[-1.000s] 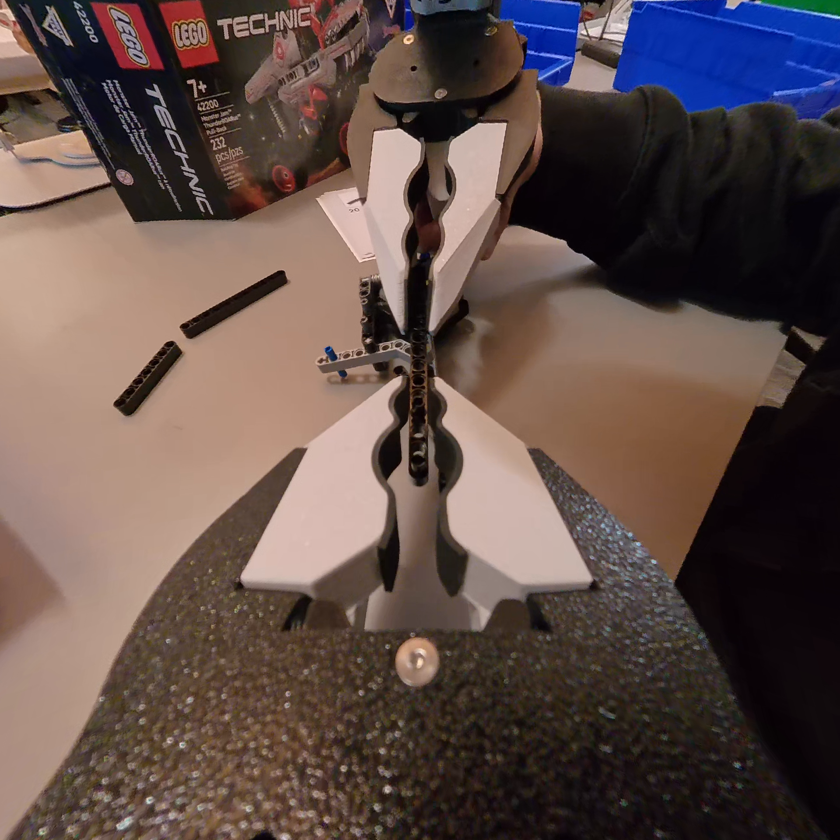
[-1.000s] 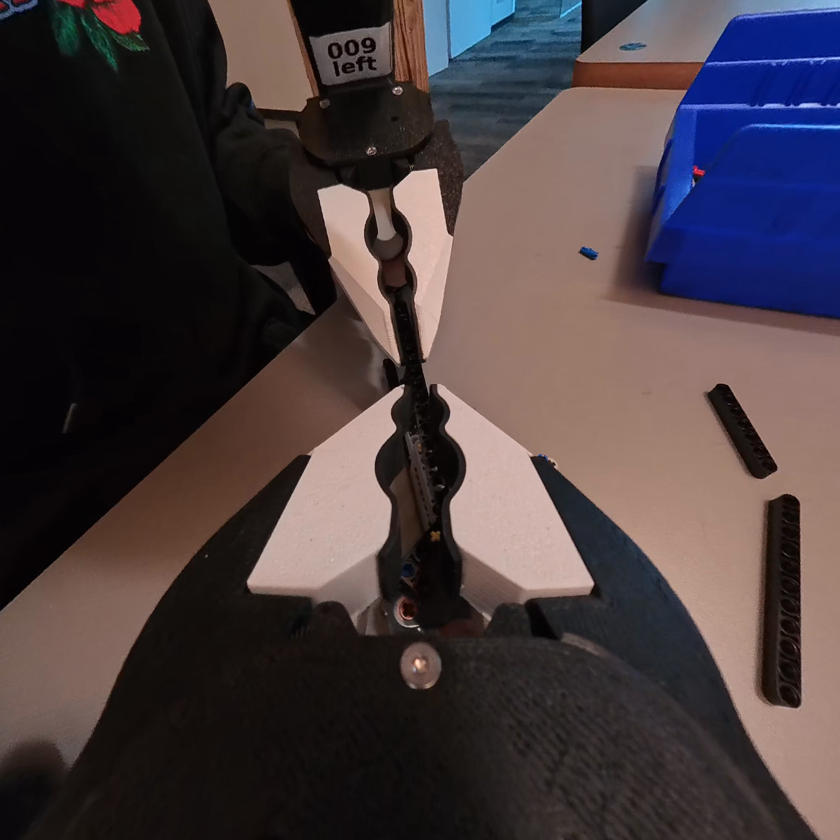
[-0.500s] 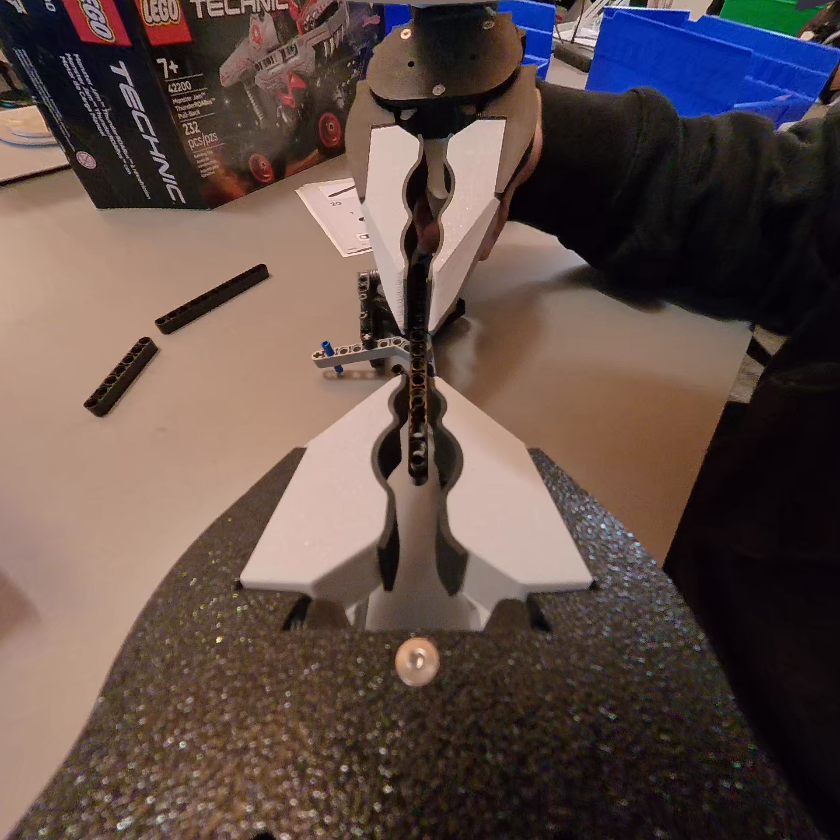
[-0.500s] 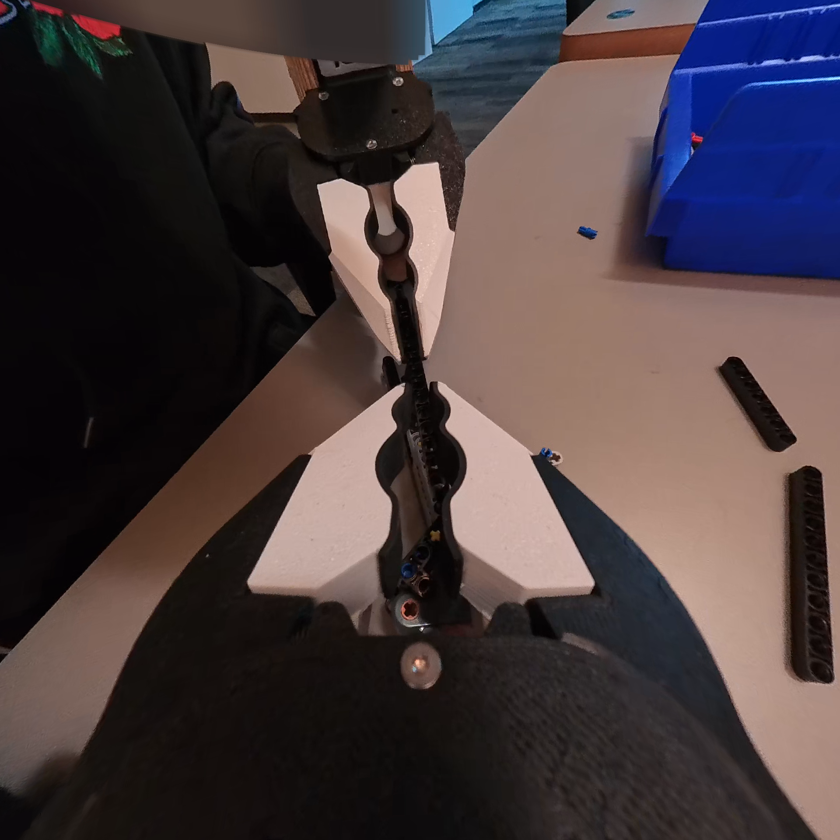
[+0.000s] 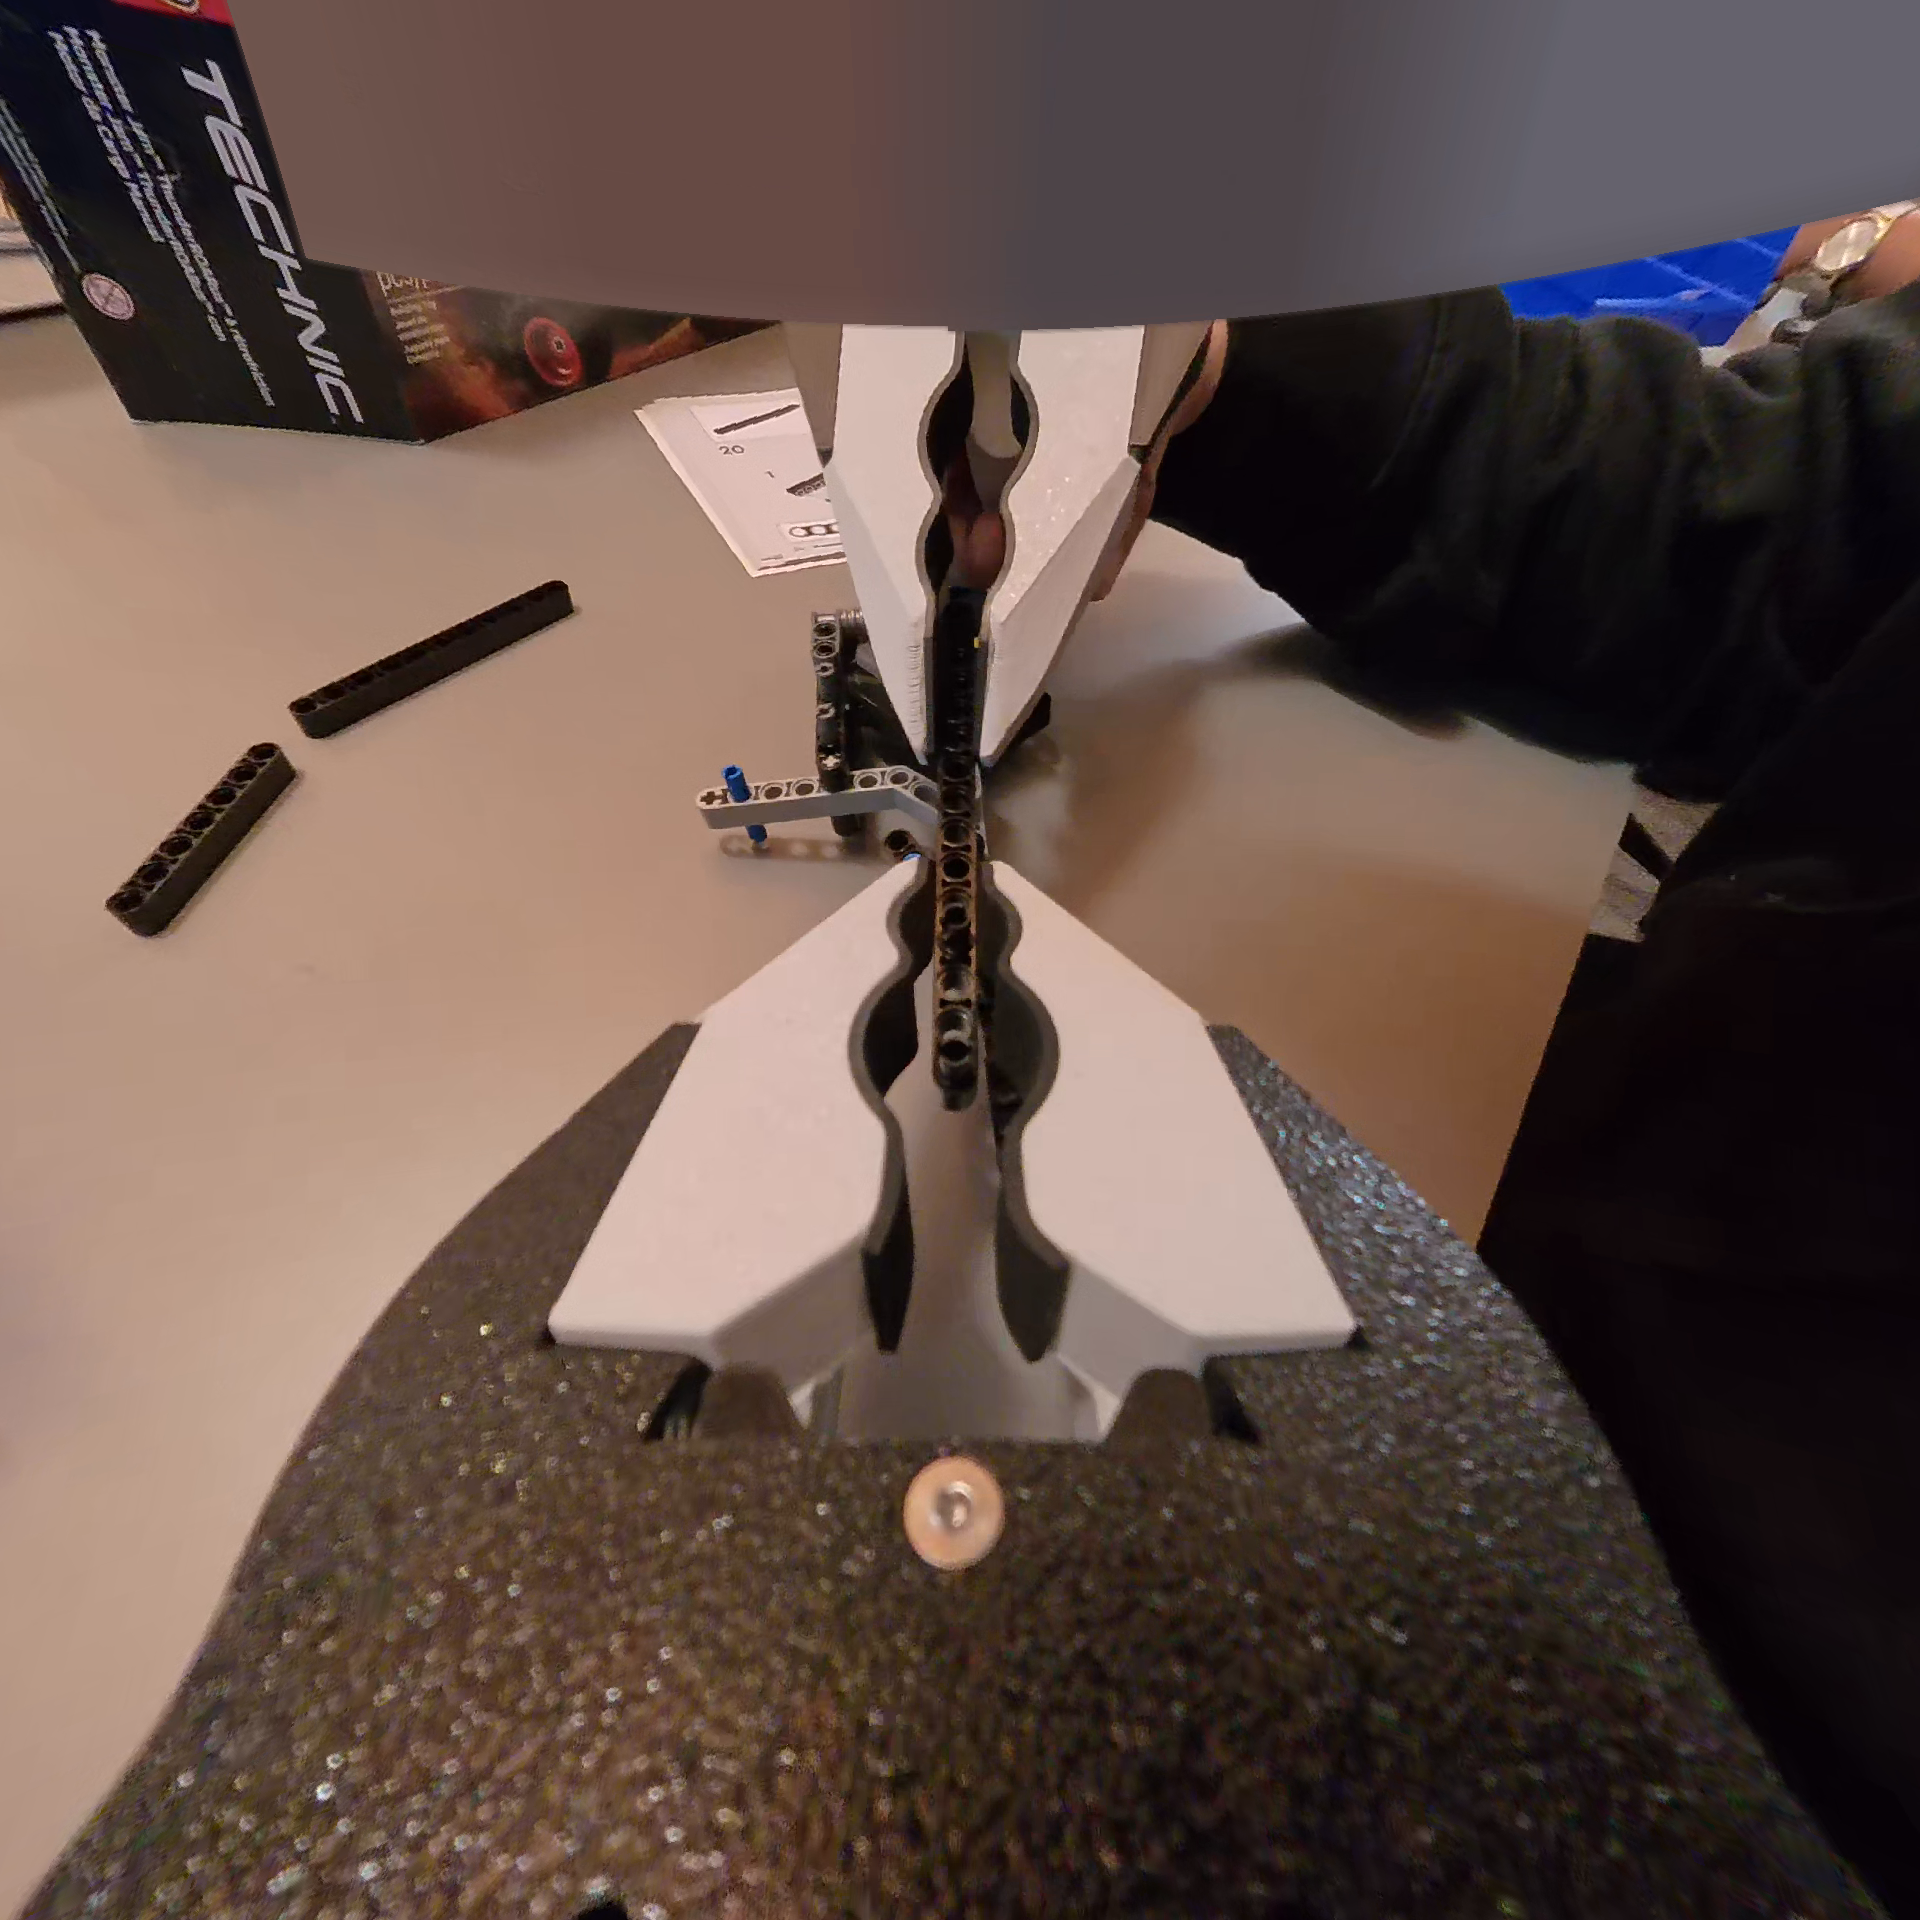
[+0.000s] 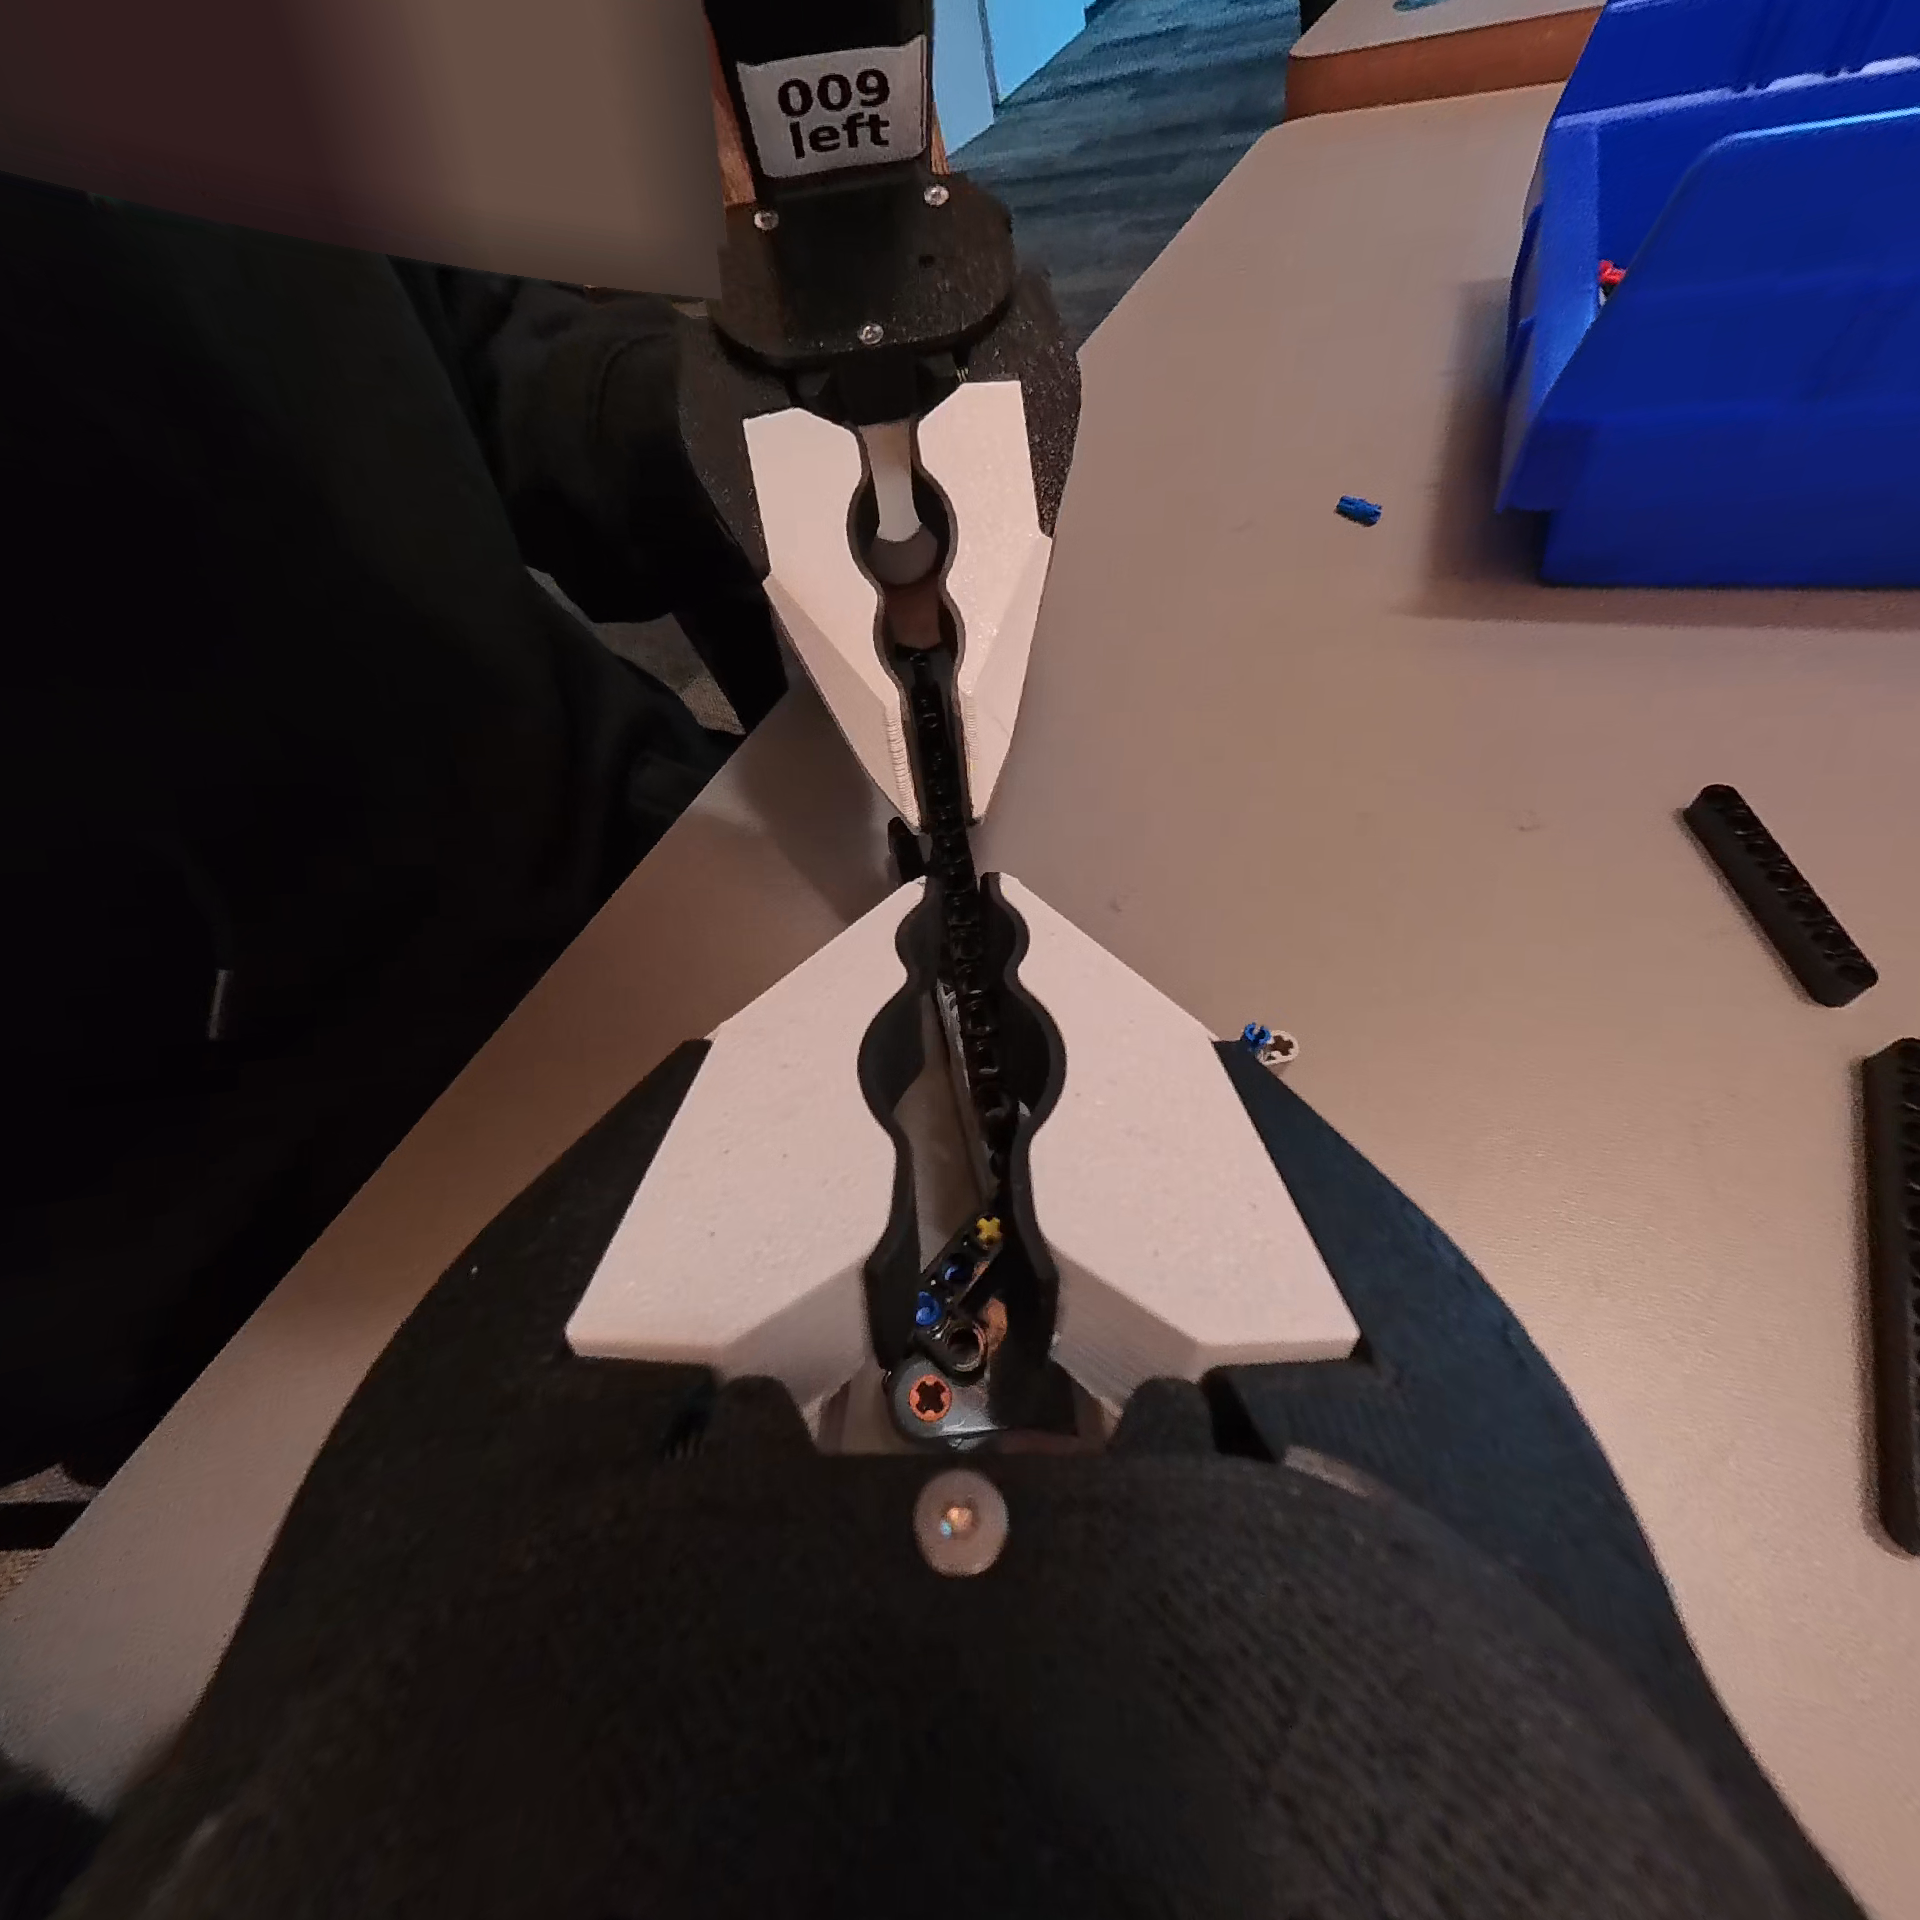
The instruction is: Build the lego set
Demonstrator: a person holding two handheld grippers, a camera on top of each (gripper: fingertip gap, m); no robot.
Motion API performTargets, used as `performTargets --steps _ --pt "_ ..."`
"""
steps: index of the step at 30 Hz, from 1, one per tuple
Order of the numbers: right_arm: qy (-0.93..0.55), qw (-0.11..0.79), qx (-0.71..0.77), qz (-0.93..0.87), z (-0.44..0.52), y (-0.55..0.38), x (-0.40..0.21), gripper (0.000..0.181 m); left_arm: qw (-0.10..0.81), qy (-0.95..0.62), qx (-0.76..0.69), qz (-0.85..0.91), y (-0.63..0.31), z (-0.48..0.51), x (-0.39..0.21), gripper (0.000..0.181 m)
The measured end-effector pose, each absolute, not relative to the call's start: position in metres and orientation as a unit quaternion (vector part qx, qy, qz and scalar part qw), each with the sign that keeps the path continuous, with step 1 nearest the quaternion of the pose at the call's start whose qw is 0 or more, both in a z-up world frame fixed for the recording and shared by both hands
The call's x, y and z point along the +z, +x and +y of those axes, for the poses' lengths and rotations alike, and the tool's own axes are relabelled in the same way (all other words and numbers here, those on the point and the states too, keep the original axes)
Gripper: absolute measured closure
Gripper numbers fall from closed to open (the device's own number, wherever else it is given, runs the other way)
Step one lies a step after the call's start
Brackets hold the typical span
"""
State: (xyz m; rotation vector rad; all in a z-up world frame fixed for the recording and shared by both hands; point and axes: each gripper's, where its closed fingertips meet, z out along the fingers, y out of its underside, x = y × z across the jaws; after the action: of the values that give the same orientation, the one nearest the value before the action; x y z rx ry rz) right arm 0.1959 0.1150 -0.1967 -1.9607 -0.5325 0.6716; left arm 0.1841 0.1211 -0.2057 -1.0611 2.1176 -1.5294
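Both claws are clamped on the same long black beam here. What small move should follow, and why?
Probably a short squeeze inward: the left claw and right claw each grip the long black beam tip to tip, with the grey beam of the assembly beside it, so it looks ready to be seated.

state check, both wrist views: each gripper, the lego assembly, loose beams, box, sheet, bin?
left gripper: shut on long black beam
right gripper: shut on the same beam
grey beam: attached, sticking sideways
loose black beams: flat on table
box: standing
instruction sheet: flat
blue bin: open-fronted
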Motion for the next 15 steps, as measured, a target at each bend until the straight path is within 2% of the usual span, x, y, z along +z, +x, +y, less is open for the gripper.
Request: performTargets --steps 15 --pt "-0.801 0.510 0.210 -0.232 0.104 0.198 -0.194 0.169 0.203 -0.348 -0.517 0.755 0.182 0.118 -0.206 0.175"
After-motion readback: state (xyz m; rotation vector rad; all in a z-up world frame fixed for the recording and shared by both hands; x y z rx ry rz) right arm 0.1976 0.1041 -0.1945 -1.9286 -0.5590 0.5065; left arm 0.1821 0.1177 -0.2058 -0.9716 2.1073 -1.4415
